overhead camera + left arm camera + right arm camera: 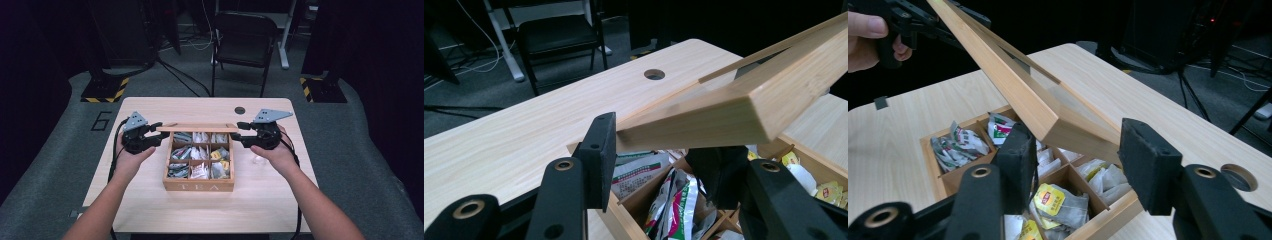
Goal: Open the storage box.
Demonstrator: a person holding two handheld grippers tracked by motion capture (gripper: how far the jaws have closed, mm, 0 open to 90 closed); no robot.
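Observation:
A wooden tea box [199,186] marked TEA stands mid-table, its compartments full of tea bags [200,154]. Its hinged lid [197,128] is tilted up over the back of the box. My left gripper [159,132] is at the lid's left end and my right gripper [239,134] at its right end. In the left gripper view the lid [734,115] lies across my spread jaws [656,150], touching the left pad. In the right gripper view the lid's corner [1083,132] sits between my wide jaws [1075,160], against the right pad. Neither pair clamps it.
A cable hole [240,110] lies behind the box on the table [150,210]. A small clear object [257,160] lies under the right hand. A black chair [245,35] stands beyond the table's far edge. The other hand and its gripper [923,20] hold the lid's far end.

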